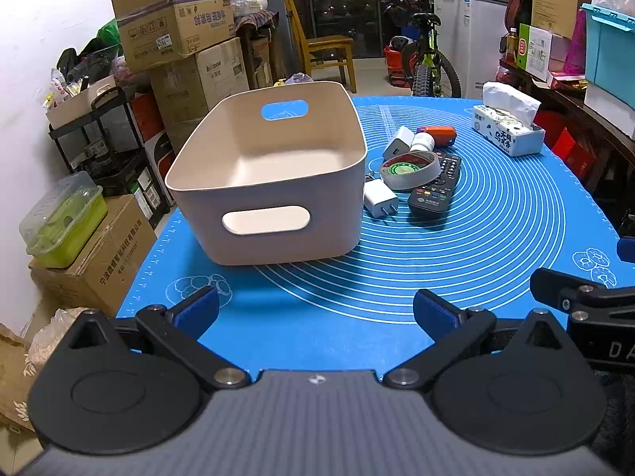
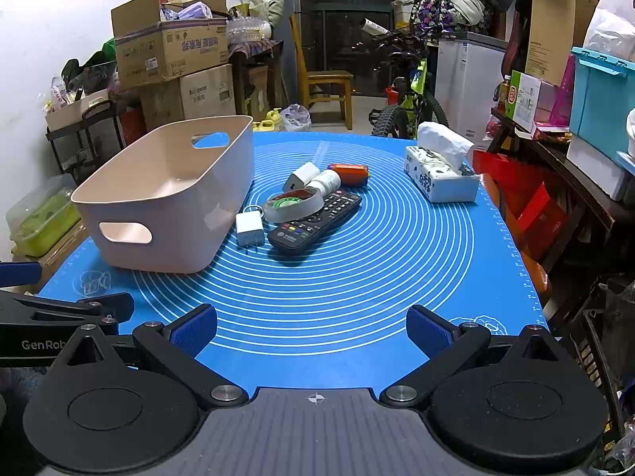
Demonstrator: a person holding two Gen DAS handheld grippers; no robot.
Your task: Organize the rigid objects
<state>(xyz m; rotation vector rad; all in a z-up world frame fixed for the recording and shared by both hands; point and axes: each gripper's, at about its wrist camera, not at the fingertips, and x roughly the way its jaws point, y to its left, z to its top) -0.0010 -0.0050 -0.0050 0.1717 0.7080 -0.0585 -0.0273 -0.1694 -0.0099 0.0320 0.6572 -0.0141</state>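
Fingers of the left gripper (image 1: 315, 311) stand wide apart with nothing between the blue pads, low over the near edge of the blue silicone mat with white rings (image 1: 496, 238). The right gripper (image 2: 311, 329) is spread just as wide and empty, with bare mat ahead of it. Beyond that open strip, the beige plastic bin with handle slots (image 1: 270, 234) sits empty at the mat's left edge. Just right of it lies the clutter: a white plug charger (image 2: 249, 229) near the bin's wall, a black remote control (image 2: 315, 224), a roll of tape (image 2: 293, 204) leaning on the remote, a second white charger (image 2: 300, 176), a white bottle (image 2: 327, 180) and an orange object (image 2: 349, 173), possibly a tube. A tissue pack (image 2: 440, 176) lies near the far right edge, well apart.
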